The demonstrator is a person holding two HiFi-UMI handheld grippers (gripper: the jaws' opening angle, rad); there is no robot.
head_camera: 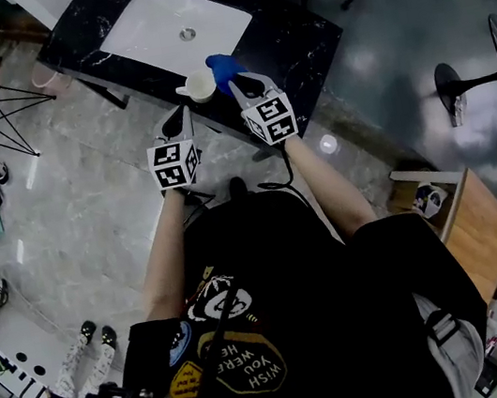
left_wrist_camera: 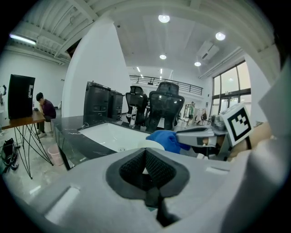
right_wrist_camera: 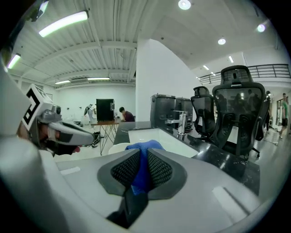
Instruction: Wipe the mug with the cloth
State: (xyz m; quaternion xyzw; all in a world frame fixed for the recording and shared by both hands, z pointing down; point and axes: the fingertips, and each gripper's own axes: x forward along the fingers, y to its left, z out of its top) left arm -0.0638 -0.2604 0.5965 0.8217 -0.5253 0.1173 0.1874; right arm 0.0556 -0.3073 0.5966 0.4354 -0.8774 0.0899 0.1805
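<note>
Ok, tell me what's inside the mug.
From the head view, the mug looks pale and empty inside. The blue cloth, pinched by the right gripper, sits against one side of the rim and covers that edge.

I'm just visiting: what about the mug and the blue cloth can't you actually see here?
Inside of the mug: too small in the head view; in both gripper views the gripper's own body covers all but its rim.
Whether the cloth touches the mug: the right gripper covers that spot in the head view.
Mug handle: hidden between the pads of the left gripper; only a white sliver shows.
</note>
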